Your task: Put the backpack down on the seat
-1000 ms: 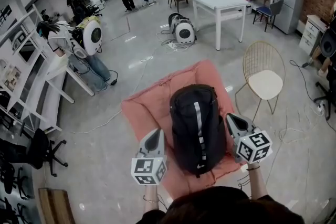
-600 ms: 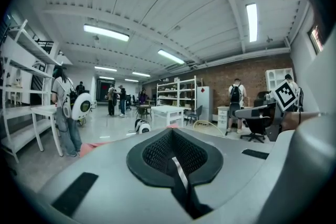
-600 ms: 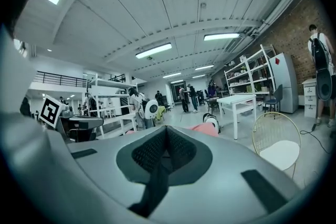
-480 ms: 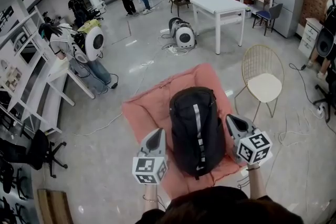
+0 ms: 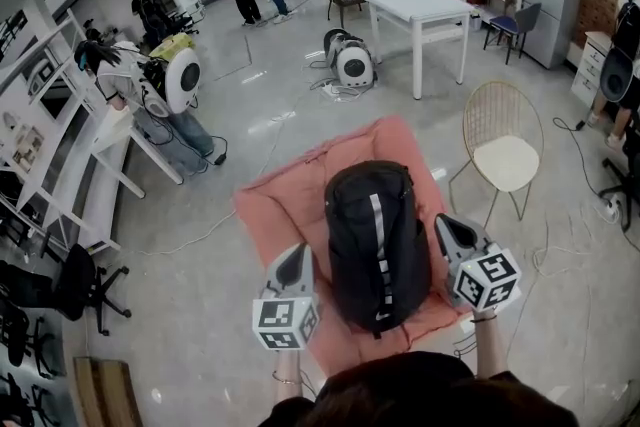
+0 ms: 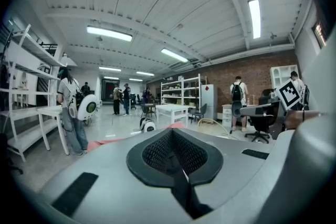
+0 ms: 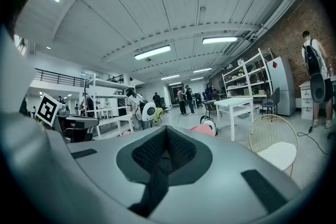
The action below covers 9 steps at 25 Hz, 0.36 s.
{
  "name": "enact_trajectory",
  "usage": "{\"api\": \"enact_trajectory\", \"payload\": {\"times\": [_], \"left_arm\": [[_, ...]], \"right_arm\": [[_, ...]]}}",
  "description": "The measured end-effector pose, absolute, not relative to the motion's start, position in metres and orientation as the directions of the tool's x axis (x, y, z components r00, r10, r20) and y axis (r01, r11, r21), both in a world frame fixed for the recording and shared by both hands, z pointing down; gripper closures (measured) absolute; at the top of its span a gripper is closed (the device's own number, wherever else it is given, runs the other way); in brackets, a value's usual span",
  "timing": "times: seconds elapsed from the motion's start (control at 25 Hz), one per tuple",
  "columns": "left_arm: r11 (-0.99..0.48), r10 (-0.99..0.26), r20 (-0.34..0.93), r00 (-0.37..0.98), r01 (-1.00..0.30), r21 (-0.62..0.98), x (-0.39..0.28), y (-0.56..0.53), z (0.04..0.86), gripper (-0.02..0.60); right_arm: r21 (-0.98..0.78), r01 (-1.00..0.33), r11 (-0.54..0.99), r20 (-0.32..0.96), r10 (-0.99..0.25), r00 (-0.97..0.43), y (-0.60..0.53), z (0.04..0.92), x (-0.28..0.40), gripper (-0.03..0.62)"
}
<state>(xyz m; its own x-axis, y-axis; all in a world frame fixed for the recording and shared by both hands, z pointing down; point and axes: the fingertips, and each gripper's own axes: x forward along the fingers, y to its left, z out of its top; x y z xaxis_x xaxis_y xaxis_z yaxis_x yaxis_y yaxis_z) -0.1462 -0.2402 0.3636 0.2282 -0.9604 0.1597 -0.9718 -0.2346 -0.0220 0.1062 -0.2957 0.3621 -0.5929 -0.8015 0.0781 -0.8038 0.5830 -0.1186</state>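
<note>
A black backpack (image 5: 376, 240) with a grey centre stripe lies flat on a pink cushioned seat (image 5: 280, 215) on the floor, right below me in the head view. My left gripper (image 5: 295, 257) hovers just off the backpack's left side, jaws shut and empty. My right gripper (image 5: 446, 227) is level with it off the backpack's right side, also shut with nothing between the jaws. The left gripper view shows only its closed jaws (image 6: 171, 159) and the room beyond. The right gripper view shows the same of its own jaws (image 7: 163, 159). Neither gripper touches the backpack as far as I can see.
A gold wire chair (image 5: 503, 155) with a white seat stands right of the cushion. Behind are a white table (image 5: 418, 0) and round white devices (image 5: 350, 61). A person (image 5: 140, 100) stands by white shelving at the left. Cables trail on the floor at the right.
The backpack and both grippers have held their places. Only people in the background have shifted a little.
</note>
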Motion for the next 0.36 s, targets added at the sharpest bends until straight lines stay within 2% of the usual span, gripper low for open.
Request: {"api": "enact_trajectory", "payload": {"times": [0.36], "left_arm": [[-0.224,-0.961,0.169,0.217,-0.974,-0.022,-0.1434,-0.2404,0.3728,0.568]], "right_arm": [[-0.118,-0.808,0.577,0.089,-0.805,-0.587,-0.2963,0.3716,0.1137,0.582]]}}
